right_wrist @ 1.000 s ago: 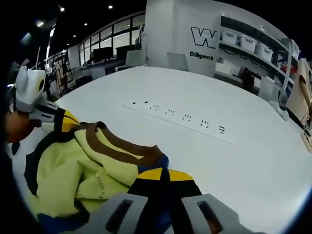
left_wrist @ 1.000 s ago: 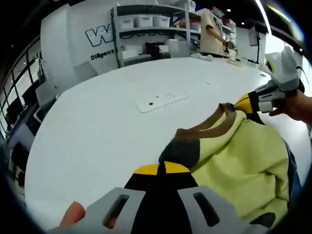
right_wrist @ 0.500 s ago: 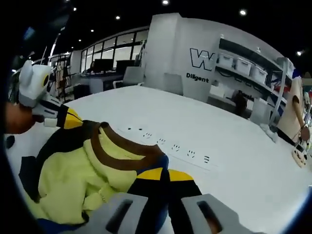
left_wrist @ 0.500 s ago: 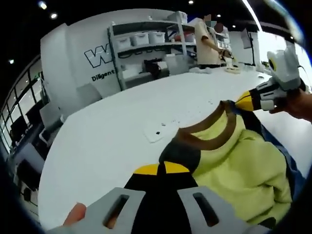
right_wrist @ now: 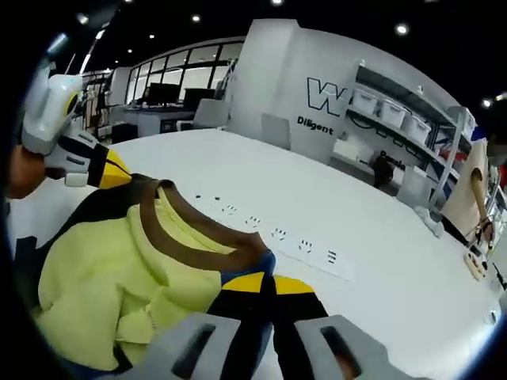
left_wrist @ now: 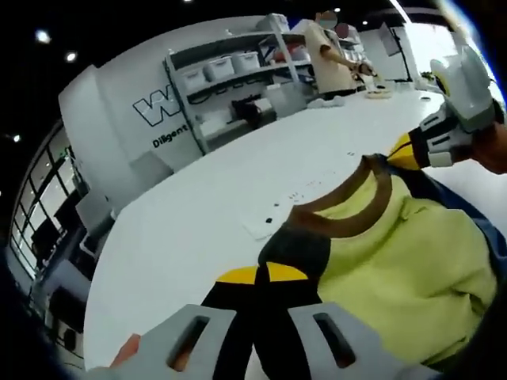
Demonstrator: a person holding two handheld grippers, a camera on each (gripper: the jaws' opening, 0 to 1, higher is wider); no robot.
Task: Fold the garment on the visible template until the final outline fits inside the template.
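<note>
Garment neckline stretched between both clamped tongs, left and right, above bare white table

Left gripper: jaws closed together, yellow tips meeting, clamped on the garment edge; a fingertip shows at lower left. Right gripper: jaws likewise pinched on the garment's collar. Both raised, spread apart, each visible in the other's view, held by a hand.
</note>
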